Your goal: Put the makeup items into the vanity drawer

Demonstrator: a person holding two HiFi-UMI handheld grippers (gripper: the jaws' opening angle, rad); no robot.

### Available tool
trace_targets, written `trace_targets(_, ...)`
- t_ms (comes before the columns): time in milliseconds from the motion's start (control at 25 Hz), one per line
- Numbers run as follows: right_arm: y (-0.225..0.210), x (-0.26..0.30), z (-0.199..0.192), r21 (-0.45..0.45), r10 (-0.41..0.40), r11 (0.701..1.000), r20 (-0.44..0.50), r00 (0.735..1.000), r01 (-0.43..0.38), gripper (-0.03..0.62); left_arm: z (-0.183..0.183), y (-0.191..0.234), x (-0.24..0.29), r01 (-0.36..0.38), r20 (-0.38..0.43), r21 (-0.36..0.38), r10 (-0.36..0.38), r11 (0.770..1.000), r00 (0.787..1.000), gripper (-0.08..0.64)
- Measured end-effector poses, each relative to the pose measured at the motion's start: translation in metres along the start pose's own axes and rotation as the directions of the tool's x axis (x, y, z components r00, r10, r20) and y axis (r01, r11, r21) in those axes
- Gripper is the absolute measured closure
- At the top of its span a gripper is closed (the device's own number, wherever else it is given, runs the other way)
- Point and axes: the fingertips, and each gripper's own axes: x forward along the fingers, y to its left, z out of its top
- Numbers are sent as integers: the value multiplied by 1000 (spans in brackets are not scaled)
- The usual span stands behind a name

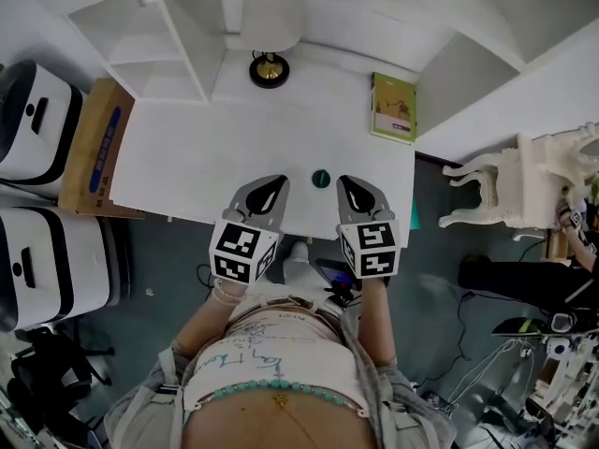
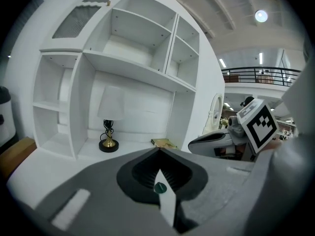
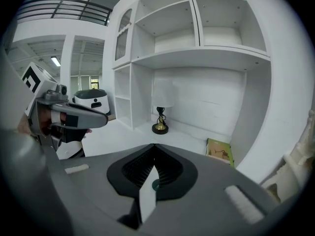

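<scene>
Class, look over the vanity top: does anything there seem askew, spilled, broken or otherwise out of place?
Nothing stands out. The lamp stands upright at the back, the flat green box lies by the right edge, and the small round green item sits alone near the front edge. No spill or damage shows.

Head view: we look steeply down on the desk [image 1: 187, 157]; both gripper views sit low, face the shelves [image 2: 138, 65], share the lamp [image 3: 160, 124].

1. Bright, even light falls on the white matt worktop [image 1: 187, 166]; shadows are faint.
2. A round white ceiling lamp [image 2: 261, 15] flares in the left gripper view.
3. Both gripper views bulge, with black corners and soft foregrounds.
</scene>
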Motion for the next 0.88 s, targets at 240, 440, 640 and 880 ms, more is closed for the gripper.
trace_targets(240,-12,19,-19,-16,42,999,-43,998,-43,563,-5,6,-4,-76,12,-21,76,997,997,560)
trace_targets(440,-16,37,-36,-5,100,995,-87,991,-101,565,-12,15,-11,-140,6,-44,141,989,990,558)
trace_targets(640,-22,53,-51,-16,124,992,-136,983,-128,563,-16,24,-18,-196,-2,-54,196,979,981,558)
trace_targets(880,-27,73,-71,-34,152,986,-193,969,-162,564,-21,31,-22,-247,-16,-67,246,967,969,558)
